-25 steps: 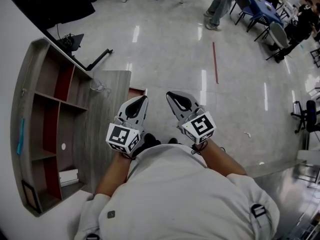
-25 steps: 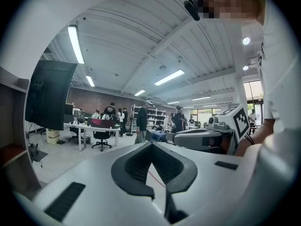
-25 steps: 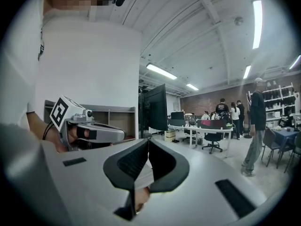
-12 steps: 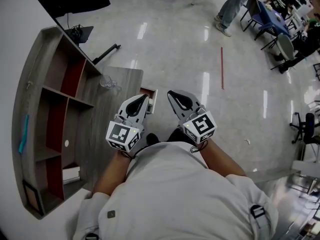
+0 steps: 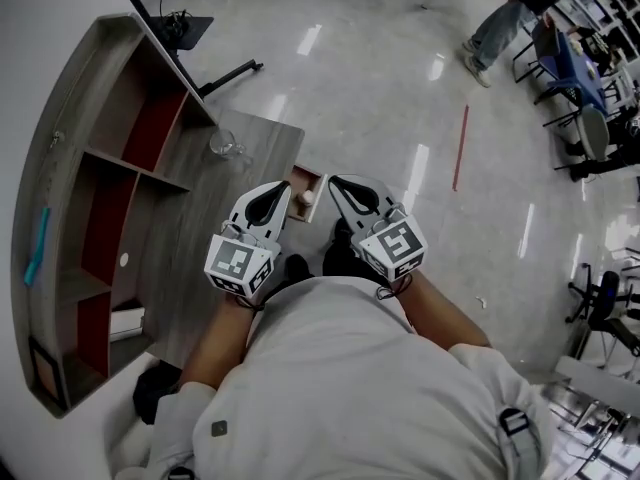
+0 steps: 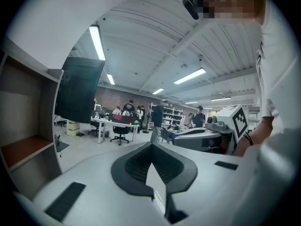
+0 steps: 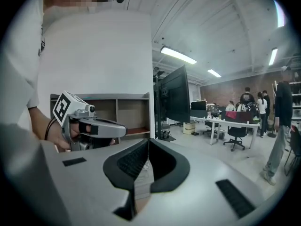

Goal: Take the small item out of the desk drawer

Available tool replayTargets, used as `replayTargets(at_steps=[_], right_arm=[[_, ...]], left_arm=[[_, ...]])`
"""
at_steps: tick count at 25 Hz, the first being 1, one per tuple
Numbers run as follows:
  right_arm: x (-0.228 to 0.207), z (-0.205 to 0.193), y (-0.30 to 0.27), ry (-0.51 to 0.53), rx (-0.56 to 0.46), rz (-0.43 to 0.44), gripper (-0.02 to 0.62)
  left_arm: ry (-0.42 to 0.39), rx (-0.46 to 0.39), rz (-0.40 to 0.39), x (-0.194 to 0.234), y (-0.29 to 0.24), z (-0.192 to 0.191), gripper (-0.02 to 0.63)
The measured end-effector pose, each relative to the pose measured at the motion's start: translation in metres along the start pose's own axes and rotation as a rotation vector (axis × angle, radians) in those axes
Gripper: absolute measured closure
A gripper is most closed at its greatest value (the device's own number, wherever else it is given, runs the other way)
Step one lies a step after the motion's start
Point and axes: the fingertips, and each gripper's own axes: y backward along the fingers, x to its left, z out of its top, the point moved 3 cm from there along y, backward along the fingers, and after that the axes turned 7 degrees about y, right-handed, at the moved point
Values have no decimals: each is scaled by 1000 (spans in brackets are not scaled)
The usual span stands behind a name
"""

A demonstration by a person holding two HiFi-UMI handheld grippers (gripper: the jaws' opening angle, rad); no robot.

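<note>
Left tongs: your jaws were shut, empty, mid-frame, just left of the open drawer.
Right tongs: shut too, gripping nothing, just right of the drawer.
Small item: sat inside the drawer at the counter edge, between your tongs, untouched.

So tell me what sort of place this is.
Probably an open-plan office or lab workspace: a wooden desk with a cubby shelf, a long table with a rolling chair, and a person standing near storage racks.
</note>
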Motion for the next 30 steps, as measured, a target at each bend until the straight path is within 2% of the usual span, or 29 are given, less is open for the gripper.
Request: replayTargets(at_steps=[7, 14, 22, 27, 30], right_arm=[[-26, -29, -46, 29, 89, 136, 571], [-34, -73, -90, 46, 189, 281, 569], [-32, -155, -130, 42, 360, 408, 531], [-25, -208, -147, 69, 453, 483, 497], [-19, -243, -160, 65, 512, 518, 469]], left_arm=[[72, 27, 94, 32, -29, -25, 594], [157, 74, 203, 65, -41, -62, 594], [214, 165, 290, 105, -50, -127, 594], [181, 252, 346, 118, -56, -169, 594], [221, 266, 356, 125, -56, -192, 594]])
